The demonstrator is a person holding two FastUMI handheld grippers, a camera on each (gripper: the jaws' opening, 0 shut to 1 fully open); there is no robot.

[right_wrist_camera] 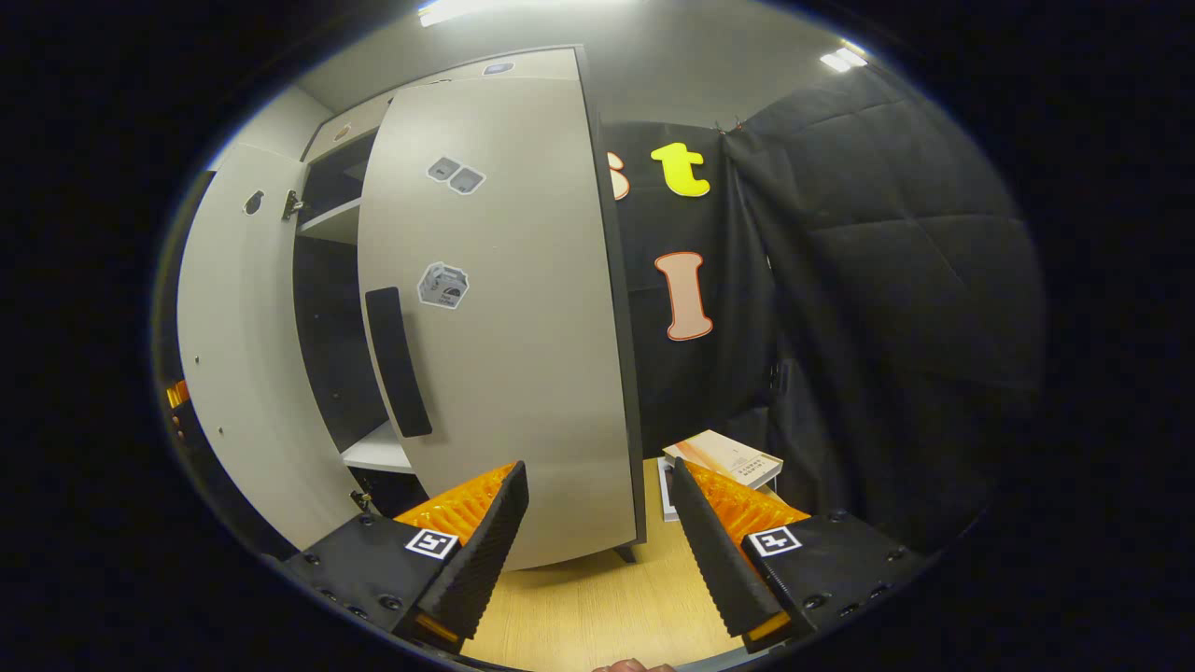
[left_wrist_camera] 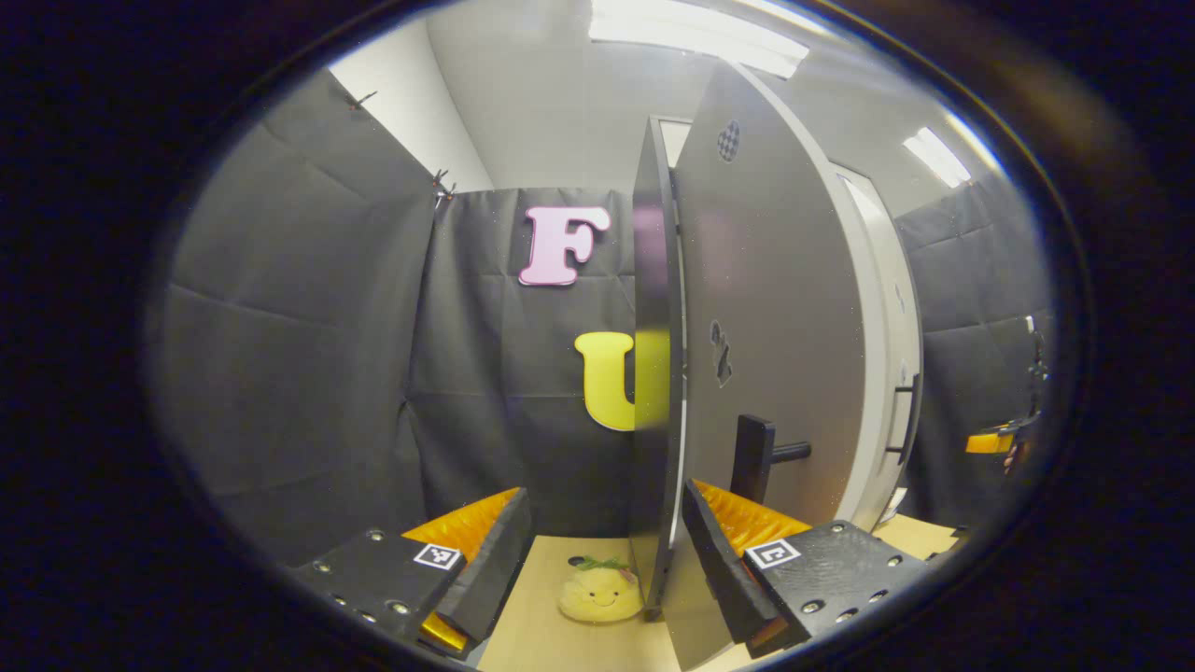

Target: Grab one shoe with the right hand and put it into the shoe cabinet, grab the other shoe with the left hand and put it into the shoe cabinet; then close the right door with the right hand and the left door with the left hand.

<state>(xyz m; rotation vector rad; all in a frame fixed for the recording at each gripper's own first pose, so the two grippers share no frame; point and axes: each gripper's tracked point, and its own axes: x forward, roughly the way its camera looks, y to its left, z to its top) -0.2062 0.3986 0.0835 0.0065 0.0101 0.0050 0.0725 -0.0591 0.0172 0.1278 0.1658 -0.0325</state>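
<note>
Both doors stand ajar. The left gripper (left_wrist_camera: 602,551), fingers spread and empty, straddles the left door (left_wrist_camera: 766,317) edge. The right gripper (right_wrist_camera: 597,537), likewise released, faces the right door (right_wrist_camera: 504,327) of the shoe cabinet (right_wrist_camera: 327,215).

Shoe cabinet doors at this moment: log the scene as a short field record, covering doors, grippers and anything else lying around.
left door: open, edge-on in the left gripper view, its handle on the face to the right of the edge
right door: partly open, dark gap and shelves beside it
shoes: none seen on the floor
left gripper: open, door edge between its fingers, no contact evident
right gripper: open, facing the right door's lower corner
plush toy: on the floor by the left door
book: on the floor right of the cabinet
</note>
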